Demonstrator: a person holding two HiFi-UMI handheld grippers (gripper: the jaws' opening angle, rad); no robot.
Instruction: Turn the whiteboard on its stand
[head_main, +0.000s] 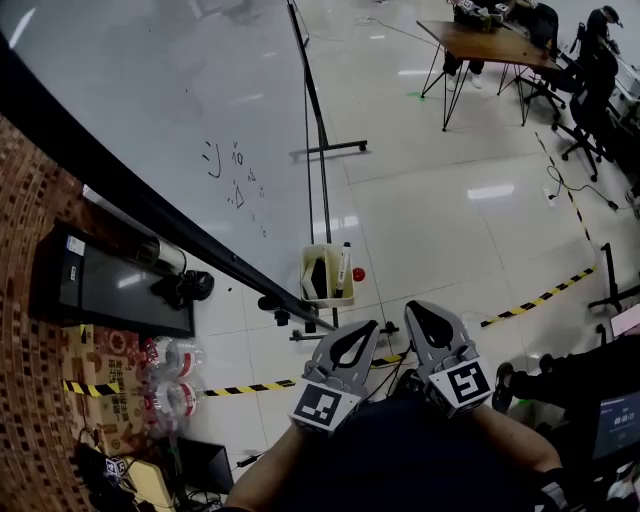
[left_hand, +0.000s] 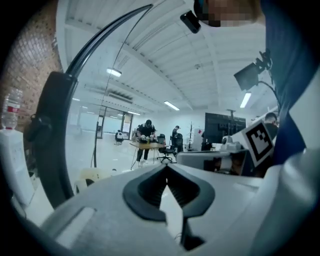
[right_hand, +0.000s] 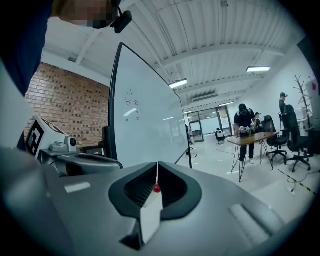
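The big whiteboard (head_main: 150, 90) slopes across the head view's upper left, with a few scribbles on it and a black frame along its lower edge. Its stand's pole (head_main: 312, 110) rises at its right edge. Both grippers hang low, close to the person's body and short of the board's near corner. My left gripper (head_main: 374, 324) is shut with nothing in it, jaws meeting (left_hand: 166, 167). My right gripper (head_main: 411, 306) is likewise shut and empty (right_hand: 157, 164). The right gripper view shows the board (right_hand: 150, 115) upright ahead; the left gripper view shows its dark frame (left_hand: 52, 145) at left.
A pale bin (head_main: 325, 275) with markers sits at the stand's foot. A black monitor (head_main: 110, 290), water bottles (head_main: 170, 375) and boxes lie by the brick wall at left. Yellow-black tape (head_main: 530, 300) crosses the floor. A table (head_main: 490, 40) with chairs and people stands far right.
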